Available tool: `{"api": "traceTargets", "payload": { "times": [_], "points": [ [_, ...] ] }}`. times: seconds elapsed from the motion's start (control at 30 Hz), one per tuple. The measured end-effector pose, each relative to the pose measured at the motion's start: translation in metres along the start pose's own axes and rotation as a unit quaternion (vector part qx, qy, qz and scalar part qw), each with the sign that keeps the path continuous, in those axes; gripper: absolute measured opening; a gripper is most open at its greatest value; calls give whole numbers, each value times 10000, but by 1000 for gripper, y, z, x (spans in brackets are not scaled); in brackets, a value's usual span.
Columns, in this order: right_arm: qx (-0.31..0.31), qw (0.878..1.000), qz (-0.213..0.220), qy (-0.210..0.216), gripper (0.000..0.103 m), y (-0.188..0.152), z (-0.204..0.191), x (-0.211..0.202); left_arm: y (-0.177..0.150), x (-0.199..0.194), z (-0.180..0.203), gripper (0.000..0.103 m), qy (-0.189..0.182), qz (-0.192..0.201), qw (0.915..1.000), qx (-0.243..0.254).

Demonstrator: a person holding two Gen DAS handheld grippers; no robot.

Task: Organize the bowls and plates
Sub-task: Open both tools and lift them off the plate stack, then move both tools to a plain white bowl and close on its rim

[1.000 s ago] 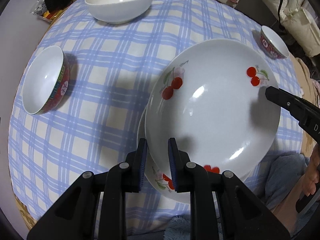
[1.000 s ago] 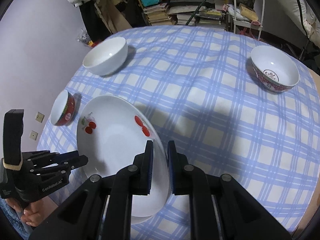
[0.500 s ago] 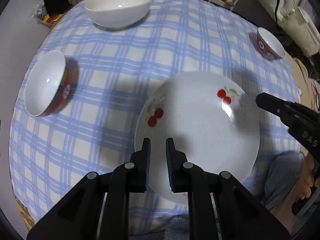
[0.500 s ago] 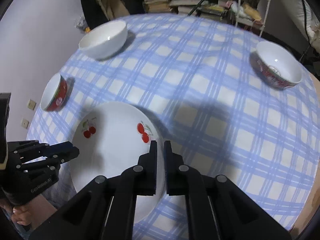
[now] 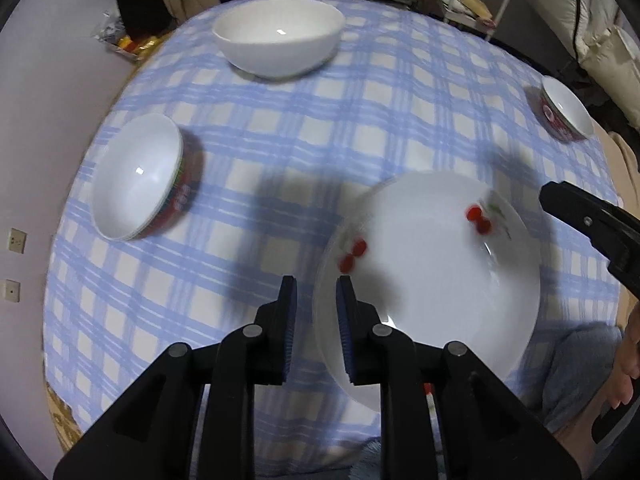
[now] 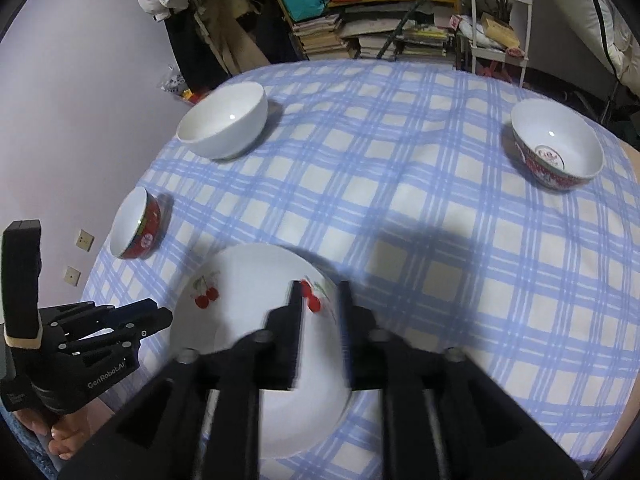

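Note:
A white plate with red cherries (image 5: 432, 280) lies on the blue checked tablecloth at the near edge, on top of another plate whose rim barely shows; it also shows in the right wrist view (image 6: 248, 320). My left gripper (image 5: 313, 300) is open at the plate's left rim, holding nothing. My right gripper (image 6: 318, 300) is open over the plate's right rim, holding nothing. A plain white bowl (image 5: 278, 38) stands at the far side. A red-sided bowl (image 5: 138, 182) stands at the left. A second red-patterned bowl (image 6: 556, 146) stands at the far right.
The round table (image 6: 400, 168) is covered by the checked cloth and drops off at the near edge. Stacks of books (image 6: 360, 32), a white cart (image 6: 500, 20) and hanging clothes stand behind it. A wall runs along the left.
The cherry plate was held tilted by both grippers, then came down flat onto the lower plate. Both grippers have opened and let it go, and drawn back slightly.

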State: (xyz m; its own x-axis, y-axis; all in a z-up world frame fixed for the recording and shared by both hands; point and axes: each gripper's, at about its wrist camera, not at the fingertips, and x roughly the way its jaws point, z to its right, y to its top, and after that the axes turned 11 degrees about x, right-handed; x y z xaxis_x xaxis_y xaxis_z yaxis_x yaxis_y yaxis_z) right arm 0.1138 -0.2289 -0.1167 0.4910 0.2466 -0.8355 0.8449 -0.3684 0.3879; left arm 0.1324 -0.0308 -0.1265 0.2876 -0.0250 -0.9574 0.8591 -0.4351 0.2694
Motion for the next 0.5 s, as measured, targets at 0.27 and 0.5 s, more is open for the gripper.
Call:
{"api": "traceTargets", "payload": {
  "times": [0.27,0.5],
  "points": [
    [-249,9991,319,115,95,39,-30,2,39,-21,-24,64,751,360,9965,117],
    [-567,9977,349,120,103,76,-58,24,83,-17,-68,83,1063,416,9932,-215]
  ]
}}
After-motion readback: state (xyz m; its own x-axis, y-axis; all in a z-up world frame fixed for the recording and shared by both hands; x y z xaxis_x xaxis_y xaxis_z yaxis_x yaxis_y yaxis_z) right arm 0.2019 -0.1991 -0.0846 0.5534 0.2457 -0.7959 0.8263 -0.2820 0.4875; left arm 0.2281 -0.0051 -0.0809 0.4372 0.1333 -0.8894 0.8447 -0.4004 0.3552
